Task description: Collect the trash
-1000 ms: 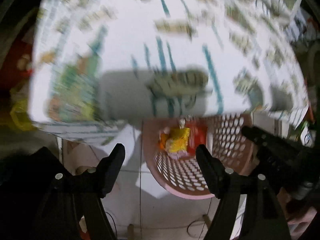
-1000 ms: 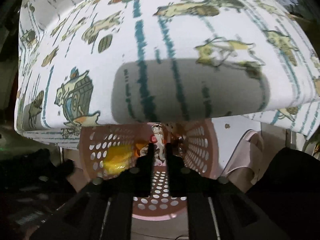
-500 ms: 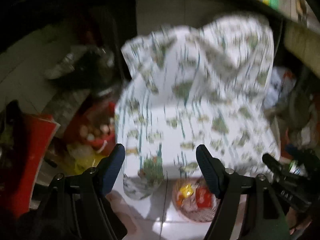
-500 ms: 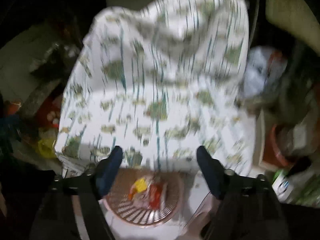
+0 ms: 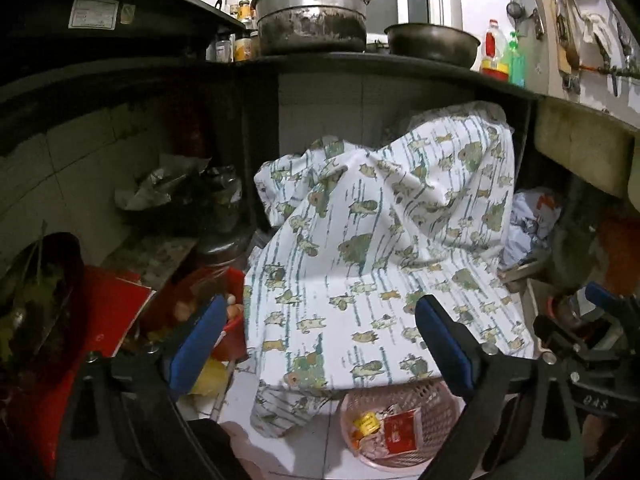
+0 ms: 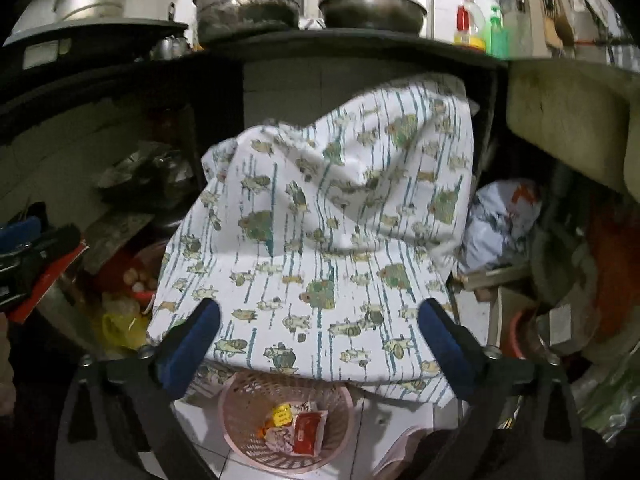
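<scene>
Wrappers (image 6: pixel 298 426) in pink basket (image 6: pixel 244 408)

Both wrist views look forward and slightly down from above the floor toward the patterned cloth (image 5: pixel 384 264) under the counter (image 5: pixel 360 62). They share the cloth, the pink basket (image 6: pixel 240 412) and the pots above. The right view sits slightly further right.

pink basket (image 6: pixel 236 432), red wrapper (image 6: pixel 308 430), animal-print white cloth (image 6: pixel 320 240)

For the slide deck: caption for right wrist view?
Open right gripper above pink basket holding wrappers, patterned cloth behind.
</scene>
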`<move>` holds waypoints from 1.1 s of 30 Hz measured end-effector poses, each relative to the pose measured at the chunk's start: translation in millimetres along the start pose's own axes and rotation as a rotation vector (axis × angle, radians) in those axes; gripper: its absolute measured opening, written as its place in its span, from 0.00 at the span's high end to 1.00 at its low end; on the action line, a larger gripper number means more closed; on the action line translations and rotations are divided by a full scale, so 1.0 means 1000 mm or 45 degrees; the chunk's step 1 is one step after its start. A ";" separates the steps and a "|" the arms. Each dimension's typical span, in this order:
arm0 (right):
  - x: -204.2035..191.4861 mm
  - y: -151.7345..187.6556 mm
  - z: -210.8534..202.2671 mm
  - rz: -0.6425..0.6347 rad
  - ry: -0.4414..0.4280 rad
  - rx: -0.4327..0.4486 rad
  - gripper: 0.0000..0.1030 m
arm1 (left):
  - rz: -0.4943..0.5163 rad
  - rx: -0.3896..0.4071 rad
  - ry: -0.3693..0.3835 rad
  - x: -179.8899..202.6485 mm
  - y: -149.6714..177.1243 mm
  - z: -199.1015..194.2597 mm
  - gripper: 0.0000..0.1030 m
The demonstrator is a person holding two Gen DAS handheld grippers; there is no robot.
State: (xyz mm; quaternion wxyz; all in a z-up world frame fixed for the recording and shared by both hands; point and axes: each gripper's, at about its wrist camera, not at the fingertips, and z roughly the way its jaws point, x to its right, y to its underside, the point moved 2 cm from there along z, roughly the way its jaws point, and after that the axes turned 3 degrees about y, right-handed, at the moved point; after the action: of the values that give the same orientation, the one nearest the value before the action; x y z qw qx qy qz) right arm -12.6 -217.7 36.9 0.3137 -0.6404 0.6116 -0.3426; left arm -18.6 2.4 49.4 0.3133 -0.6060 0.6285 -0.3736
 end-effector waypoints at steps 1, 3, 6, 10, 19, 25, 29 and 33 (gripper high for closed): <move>-0.001 0.001 -0.004 0.004 0.008 0.016 0.00 | -0.004 0.009 0.009 0.001 0.001 0.000 0.00; -0.003 0.004 -0.010 0.003 0.018 0.040 0.00 | -0.006 0.028 0.018 0.002 0.003 -0.001 0.00; -0.002 0.007 -0.013 0.010 0.042 0.110 0.00 | 0.012 0.028 0.018 0.005 0.006 0.002 0.00; 0.006 0.009 -0.004 0.063 0.039 0.116 0.00 | 0.042 0.005 -0.004 0.010 0.010 0.013 0.00; 0.023 0.015 0.014 0.132 0.094 0.063 0.00 | 0.085 -0.015 -0.030 0.015 0.019 0.031 0.00; 0.029 0.017 0.021 0.151 0.115 0.030 0.00 | 0.054 0.000 -0.022 0.013 0.018 0.030 0.00; 0.028 0.018 0.022 0.143 0.115 0.029 0.00 | 0.051 -0.001 -0.022 0.010 0.017 0.030 0.00; 0.026 0.018 0.022 0.137 0.114 0.023 0.00 | 0.049 -0.014 -0.018 0.009 0.017 0.031 0.00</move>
State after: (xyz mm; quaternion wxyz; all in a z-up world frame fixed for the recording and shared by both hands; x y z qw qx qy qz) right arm -4.7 -245.3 10.9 0.3099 -0.5878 0.6554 -0.3590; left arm -2.3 -9.9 19.5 0.3217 -0.5982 0.6397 -0.3598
